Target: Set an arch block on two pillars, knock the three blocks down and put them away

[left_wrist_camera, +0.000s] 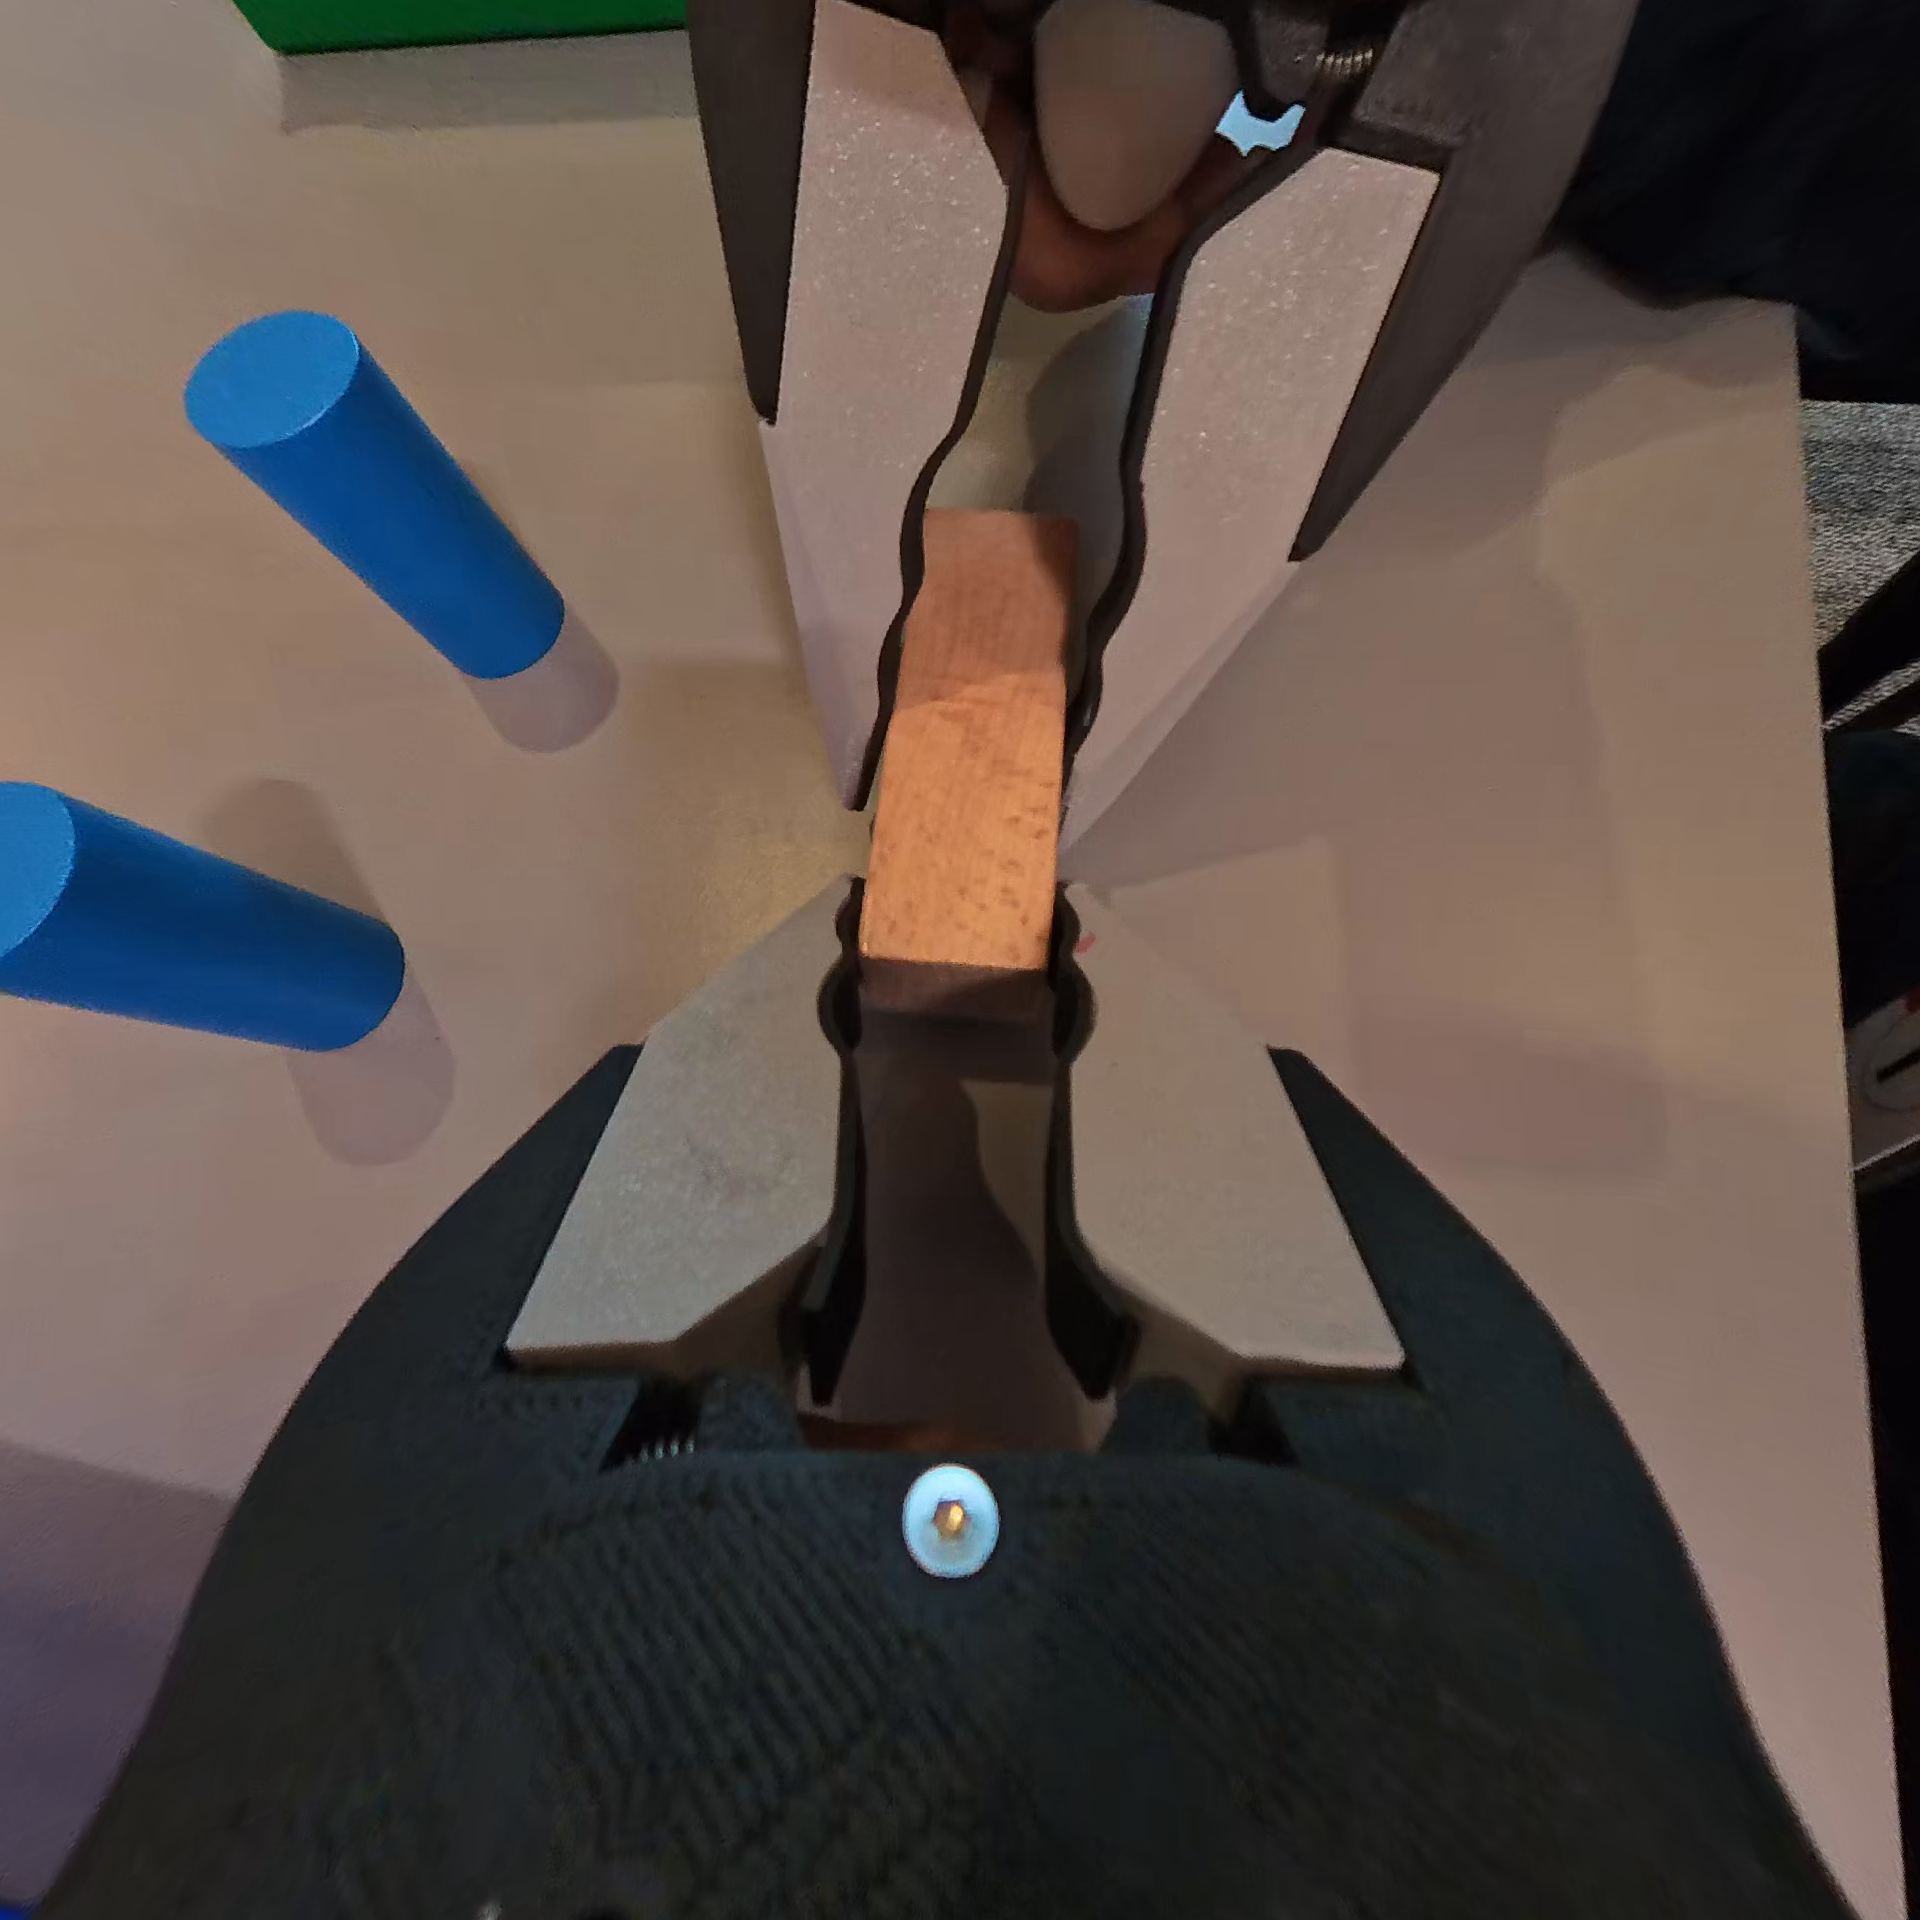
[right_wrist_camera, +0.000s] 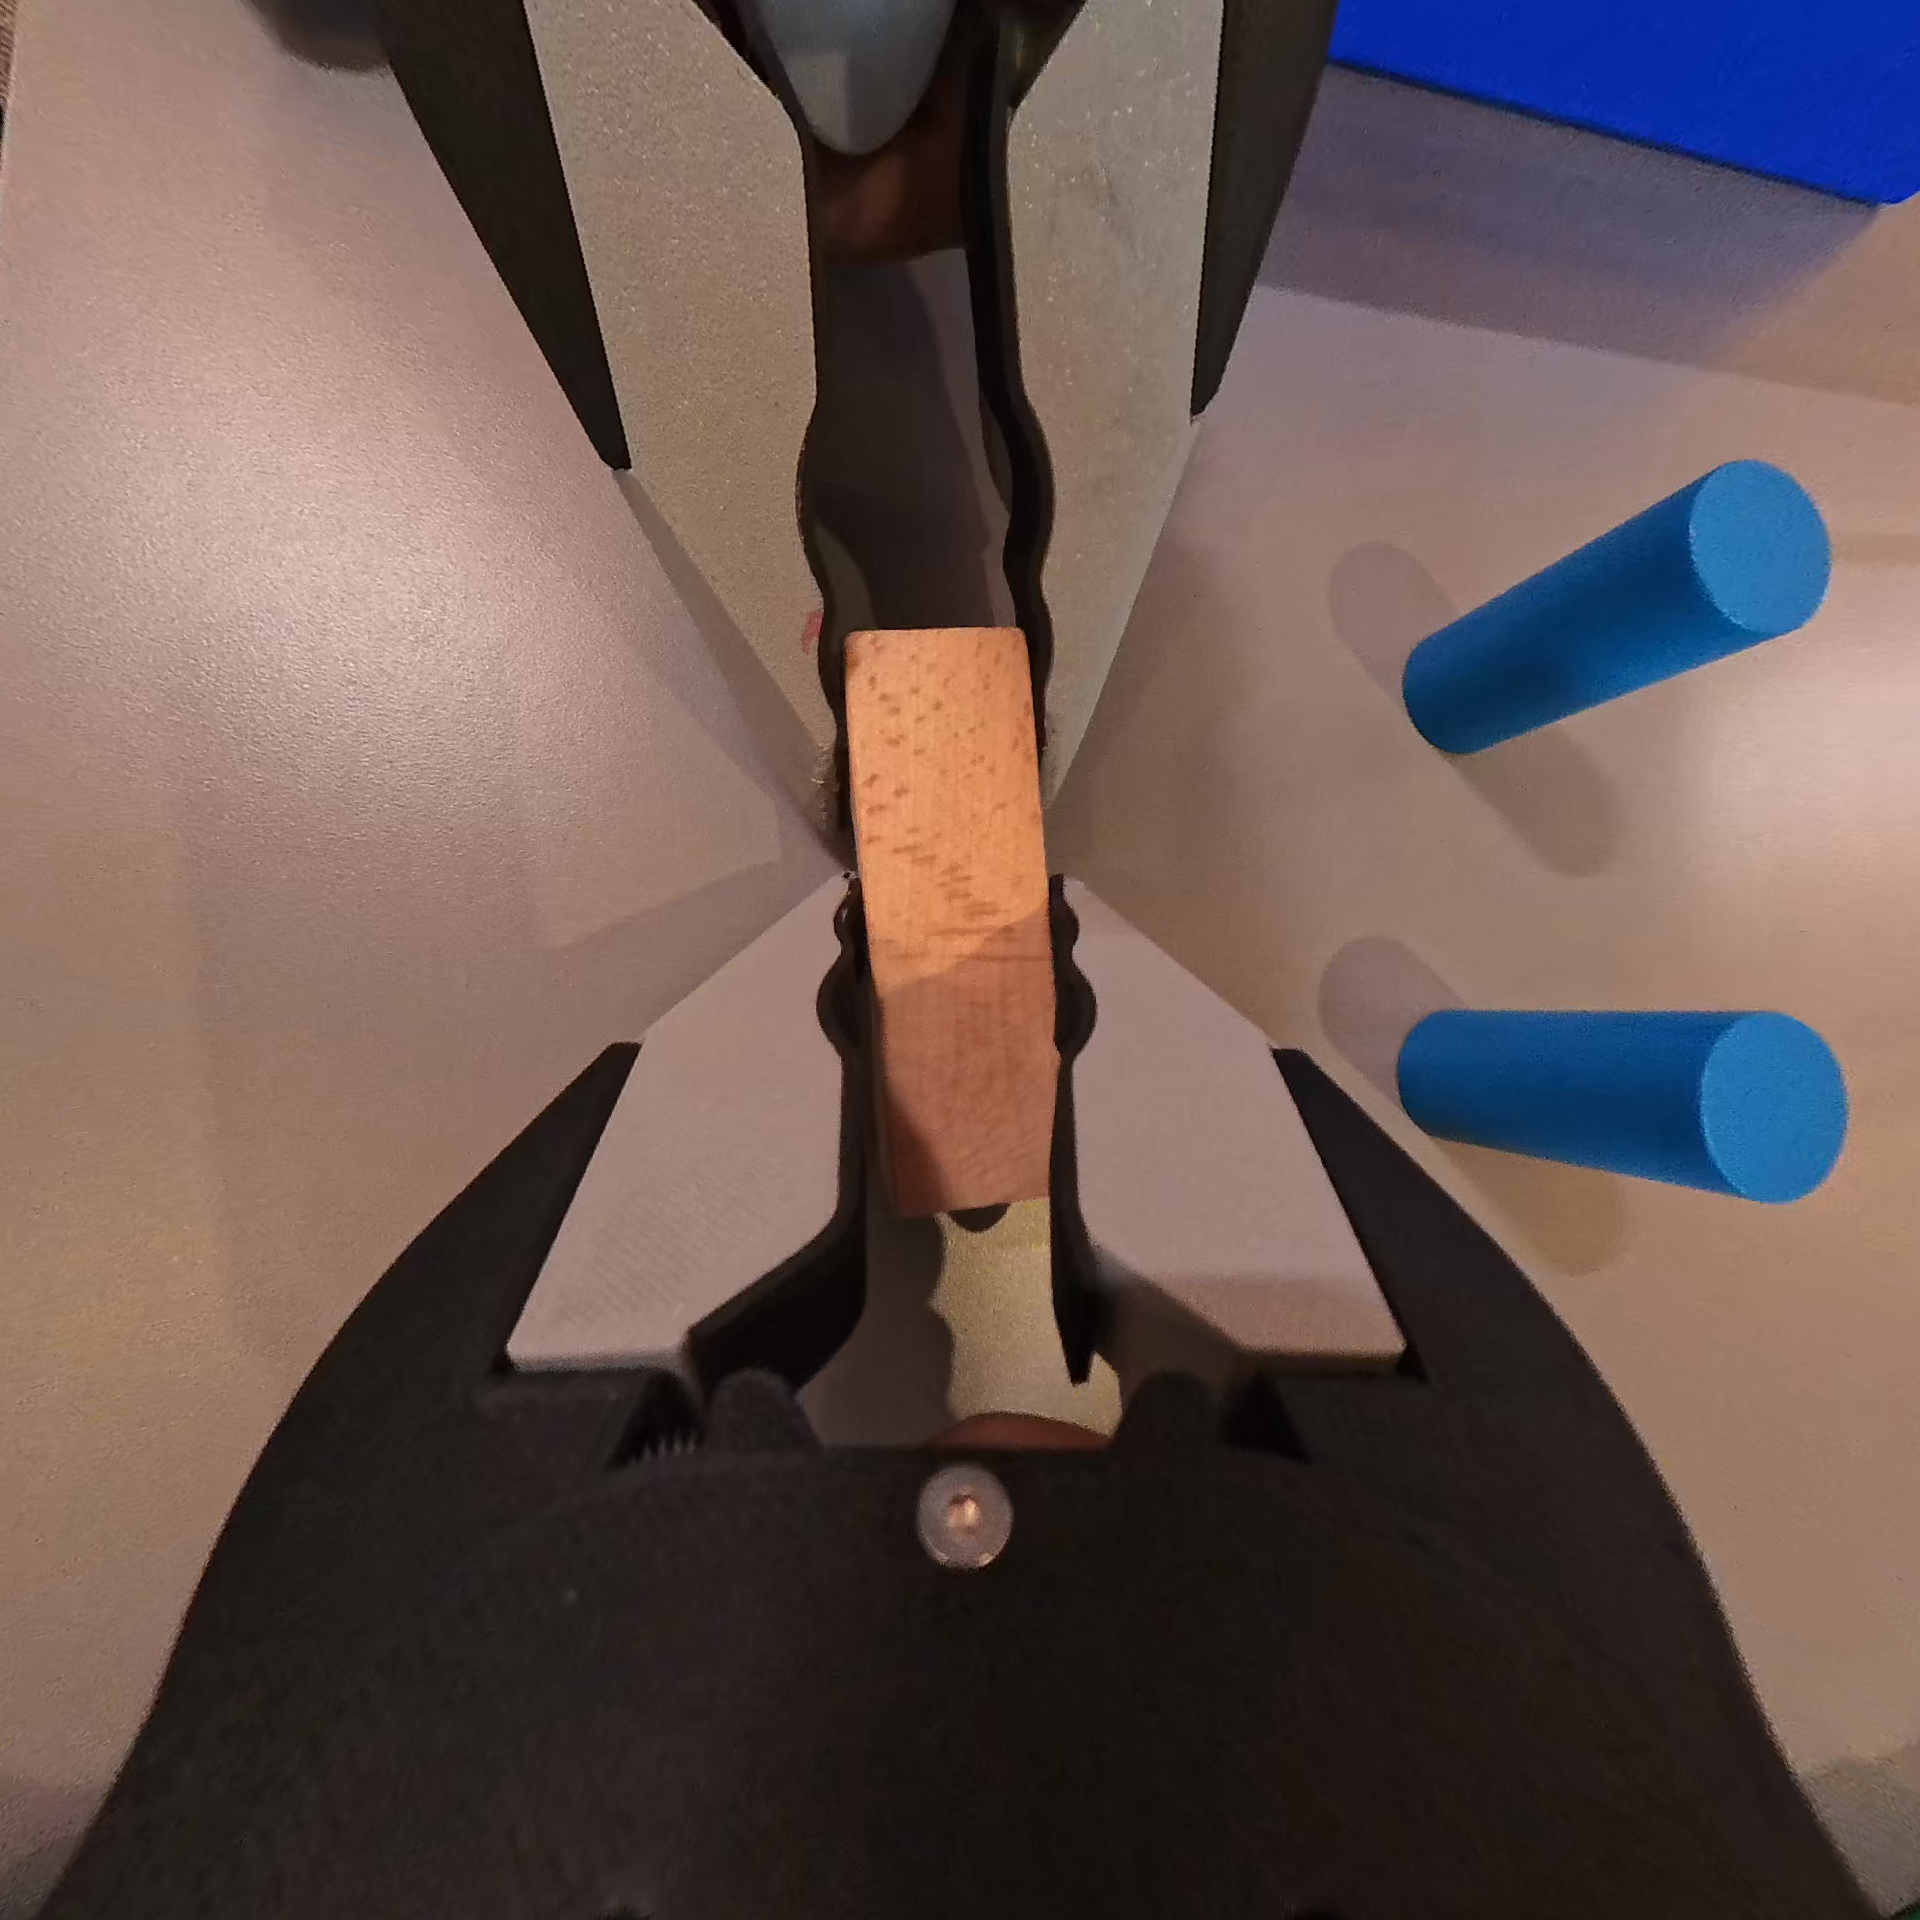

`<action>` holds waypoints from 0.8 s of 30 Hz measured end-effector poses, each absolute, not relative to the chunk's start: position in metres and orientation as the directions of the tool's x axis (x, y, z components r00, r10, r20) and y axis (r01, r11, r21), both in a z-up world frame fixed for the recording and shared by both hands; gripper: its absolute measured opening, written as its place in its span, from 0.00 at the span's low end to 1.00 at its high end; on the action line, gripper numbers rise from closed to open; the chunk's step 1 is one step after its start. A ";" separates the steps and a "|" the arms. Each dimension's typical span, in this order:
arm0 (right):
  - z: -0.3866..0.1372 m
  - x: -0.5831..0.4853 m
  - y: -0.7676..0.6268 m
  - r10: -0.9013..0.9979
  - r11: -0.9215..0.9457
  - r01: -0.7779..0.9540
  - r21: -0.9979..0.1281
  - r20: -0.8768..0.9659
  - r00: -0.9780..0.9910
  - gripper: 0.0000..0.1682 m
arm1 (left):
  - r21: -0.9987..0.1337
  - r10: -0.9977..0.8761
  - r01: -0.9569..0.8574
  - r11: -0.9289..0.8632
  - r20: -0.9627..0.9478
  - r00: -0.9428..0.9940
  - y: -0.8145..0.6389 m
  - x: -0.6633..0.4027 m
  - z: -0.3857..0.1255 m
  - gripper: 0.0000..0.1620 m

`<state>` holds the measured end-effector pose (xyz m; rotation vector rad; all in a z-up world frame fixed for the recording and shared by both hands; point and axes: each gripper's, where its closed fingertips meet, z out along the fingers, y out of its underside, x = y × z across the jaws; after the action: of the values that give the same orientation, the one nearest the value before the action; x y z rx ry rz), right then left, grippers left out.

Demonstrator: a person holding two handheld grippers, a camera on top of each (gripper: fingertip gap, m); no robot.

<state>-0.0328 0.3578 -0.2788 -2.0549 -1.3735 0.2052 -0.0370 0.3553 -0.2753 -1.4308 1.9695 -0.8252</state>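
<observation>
Both grippers are clamping the same wooden arch block (left_wrist_camera: 966, 790) from opposite ends, tips facing each other. The left gripper (left_wrist_camera: 961, 971) is gripping one end, its jaws narrowed to the block's width. The right gripper (right_wrist_camera: 956, 987) is pinching the opposite end in the same manner, fingers pressing both side faces. The block is sitting between the two tools above the pale table (left_wrist_camera: 1455, 935). Two blue cylindrical pillars (right_wrist_camera: 1621, 608) (right_wrist_camera: 1621, 1107) are standing upright on the table, apart from each other, to the left of the left gripper and the right of the right gripper.
</observation>
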 end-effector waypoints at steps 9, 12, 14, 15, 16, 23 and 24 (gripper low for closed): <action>-0.275 -0.038 0.356 0.879 -0.230 0.751 -0.619 0.198 0.433 0.19 | -0.753 -0.957 -0.611 0.245 -0.086 -0.277 0.353 -0.037 -0.276 0.20; -0.275 -0.038 0.355 0.879 -0.233 0.752 -0.617 0.198 0.434 0.19 | -0.755 -0.958 -0.610 0.239 -0.080 -0.277 0.352 -0.037 -0.275 0.20; -0.274 -0.037 0.356 0.875 -0.240 0.746 -0.621 0.194 0.443 0.19 | -0.760 -0.961 -0.608 0.230 -0.081 -0.263 0.354 -0.036 -0.274 0.20; -0.272 -0.036 0.356 0.874 -0.242 0.742 -0.625 0.191 0.447 0.19 | -0.769 -0.965 -0.599 0.224 -0.088 -0.247 0.356 -0.034 -0.272 0.21; -0.270 -0.034 0.357 0.871 -0.243 0.737 -0.630 0.194 0.452 0.19 | -0.791 -0.970 -0.575 0.210 -0.097 -0.221 0.359 -0.031 -0.265 0.24; -0.234 -0.011 0.369 0.805 -0.234 0.640 -0.731 0.223 0.549 0.19 | -0.993 -0.995 -0.060 0.097 -0.098 0.003 0.387 -0.034 -0.153 0.22; -0.227 -0.008 0.372 0.797 -0.229 0.622 -0.749 0.223 0.562 0.19 | -0.994 -0.990 -0.006 0.109 -0.109 0.093 0.401 -0.040 -0.142 0.18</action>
<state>-0.0078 0.3718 -0.2269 -1.9464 -1.1438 0.2597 -0.0404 0.4013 -0.1421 -1.1721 1.1904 -1.0605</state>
